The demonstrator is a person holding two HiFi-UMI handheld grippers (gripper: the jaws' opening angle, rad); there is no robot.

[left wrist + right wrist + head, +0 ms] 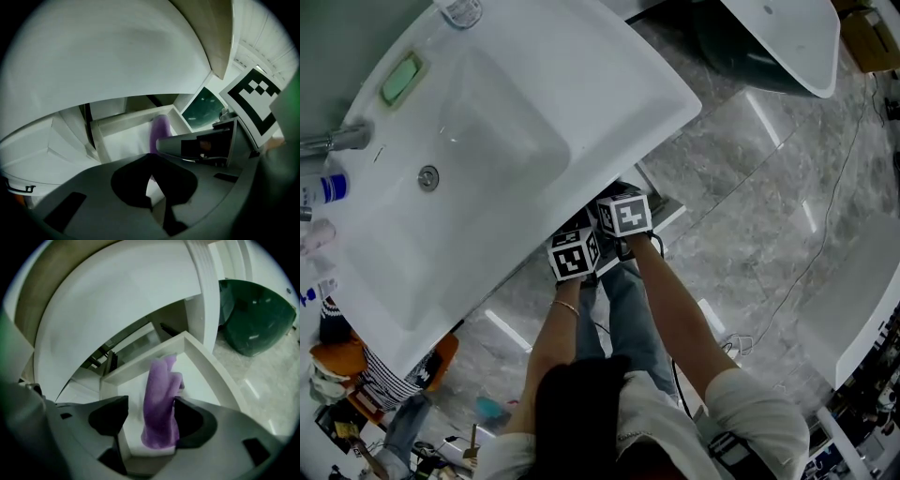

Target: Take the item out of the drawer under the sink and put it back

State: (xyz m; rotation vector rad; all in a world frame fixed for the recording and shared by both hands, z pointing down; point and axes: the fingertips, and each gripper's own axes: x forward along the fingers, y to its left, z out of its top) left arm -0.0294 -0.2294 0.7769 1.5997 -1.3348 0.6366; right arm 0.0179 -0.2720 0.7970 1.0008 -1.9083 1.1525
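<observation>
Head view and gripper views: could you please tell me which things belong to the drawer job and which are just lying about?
Job: purple cloth, open drawer, right claw.
Lying about: green soap bar, drinking glass, blue-capped bottle, dark green basin.

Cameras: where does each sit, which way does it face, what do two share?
Head view: on the person's head, looking steeply down over the sink to the floor; shows hair, both forearms, both marker cubes.
Left gripper view: on the left gripper, looking under the sink into the open drawer; shows its closed jaws and the other cube.
Right gripper view: on the right gripper, looking into that drawer; its jaws stand apart with the purple cloth between them.
Shared: both gripper views show drawer and cloth.
</observation>
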